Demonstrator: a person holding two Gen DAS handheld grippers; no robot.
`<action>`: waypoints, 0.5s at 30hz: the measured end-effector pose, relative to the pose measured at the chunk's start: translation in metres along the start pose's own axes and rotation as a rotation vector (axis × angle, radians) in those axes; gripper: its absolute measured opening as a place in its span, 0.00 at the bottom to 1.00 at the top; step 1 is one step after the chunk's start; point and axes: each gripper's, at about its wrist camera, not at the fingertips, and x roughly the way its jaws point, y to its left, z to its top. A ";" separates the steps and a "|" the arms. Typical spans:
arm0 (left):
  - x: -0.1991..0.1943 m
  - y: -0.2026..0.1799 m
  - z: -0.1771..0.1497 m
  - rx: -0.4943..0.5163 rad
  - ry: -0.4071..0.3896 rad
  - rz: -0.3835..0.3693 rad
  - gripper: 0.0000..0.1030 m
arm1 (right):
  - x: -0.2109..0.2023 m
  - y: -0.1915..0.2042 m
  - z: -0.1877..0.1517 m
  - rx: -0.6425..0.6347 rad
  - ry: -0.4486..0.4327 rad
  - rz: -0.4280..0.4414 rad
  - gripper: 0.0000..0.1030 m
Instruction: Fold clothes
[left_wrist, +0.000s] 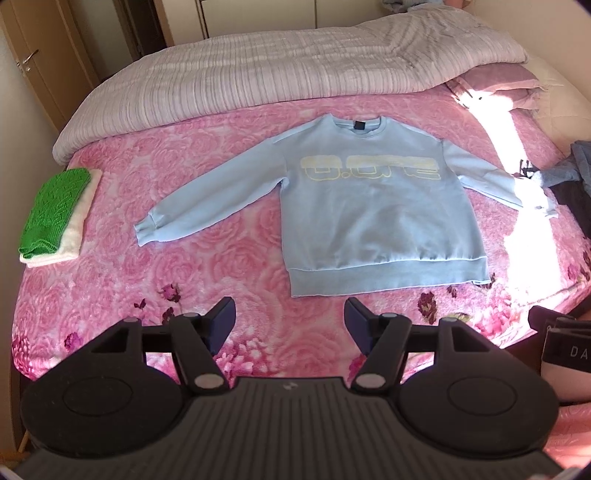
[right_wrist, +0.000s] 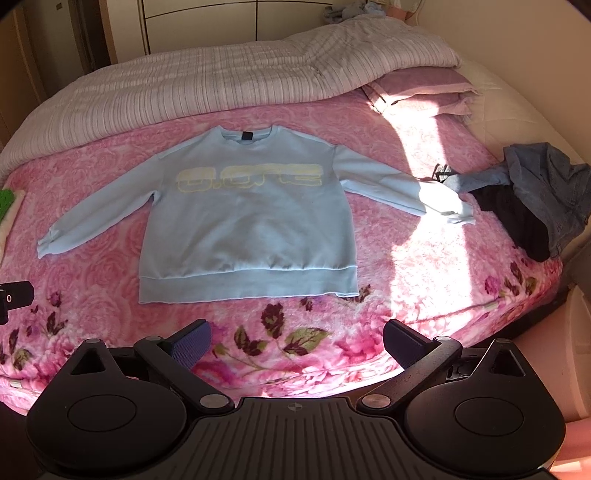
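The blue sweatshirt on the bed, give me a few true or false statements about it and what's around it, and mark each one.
1. The blue sweatshirt lies flat, sleeves spread. True.
2. The right gripper holds its hem. False: jaws open, nothing between them.
3. A green knit lies folded on a white item. True.
4. The unfolded dark clothes sit on the sweatshirt's chest. False: they lie beyond one cuff.
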 end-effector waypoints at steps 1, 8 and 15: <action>0.003 -0.001 0.002 -0.009 0.005 0.005 0.60 | 0.003 -0.001 0.003 -0.006 0.003 0.003 0.99; 0.026 -0.017 0.030 -0.088 0.037 0.050 0.60 | 0.033 -0.016 0.040 -0.065 0.021 0.031 0.99; 0.051 -0.057 0.075 -0.143 0.049 0.082 0.60 | 0.069 -0.046 0.098 -0.144 0.025 0.061 0.99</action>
